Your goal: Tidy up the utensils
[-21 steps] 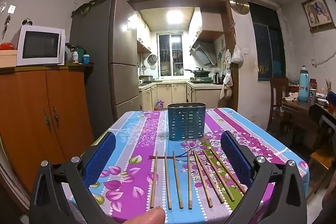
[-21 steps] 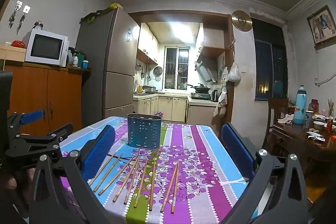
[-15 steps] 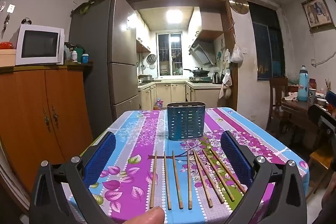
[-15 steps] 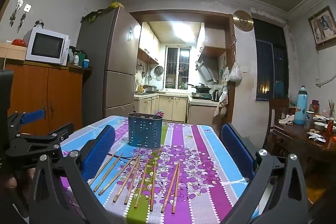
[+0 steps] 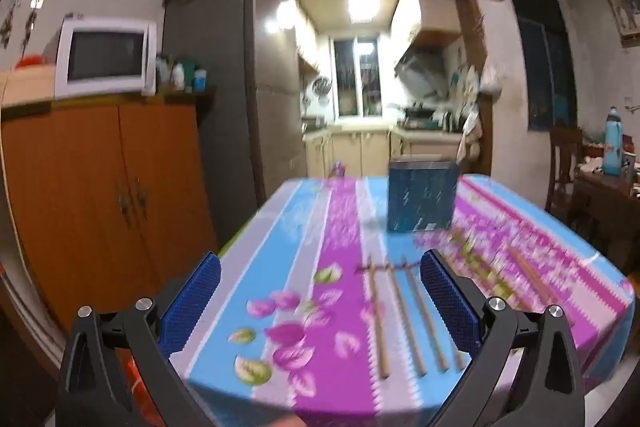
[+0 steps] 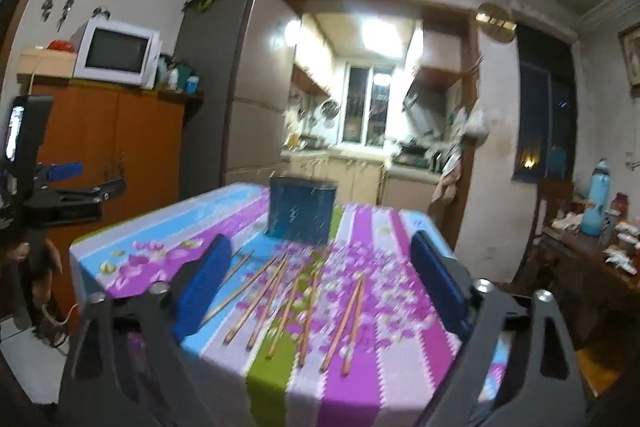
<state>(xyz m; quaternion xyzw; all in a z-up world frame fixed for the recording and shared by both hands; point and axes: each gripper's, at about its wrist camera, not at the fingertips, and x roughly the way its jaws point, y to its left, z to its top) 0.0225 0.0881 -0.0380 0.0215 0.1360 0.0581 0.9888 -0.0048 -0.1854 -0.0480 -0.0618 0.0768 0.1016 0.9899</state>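
Observation:
Several wooden chopsticks (image 5: 396, 311) lie side by side on the flowered striped tablecloth (image 5: 280, 267), near its front edge. Behind them stands a dark blue perforated utensil holder (image 5: 422, 197), upright. My left gripper (image 5: 320, 259) hovers open over the table's front left part, with the chopsticks near its right finger and nothing between the pads. My right gripper (image 6: 320, 241) is open above the chopsticks (image 6: 280, 291), apart from them, with the holder (image 6: 302, 209) straight ahead. The left gripper (image 6: 60, 187) shows at the left edge of the right wrist view. Both views are blurred.
An orange cabinet (image 5: 100, 187) with a white microwave (image 5: 106, 57) stands left of the table, and a grey fridge (image 5: 212, 87) stands behind it. At the right is a dark side table (image 6: 592, 263) with a blue bottle (image 6: 596, 199), cups and a chair.
Both grippers have moved and the views are now blurred. The left view has swung left, so holder and chopsticks sit further right. The table's front edge now shows in both views.

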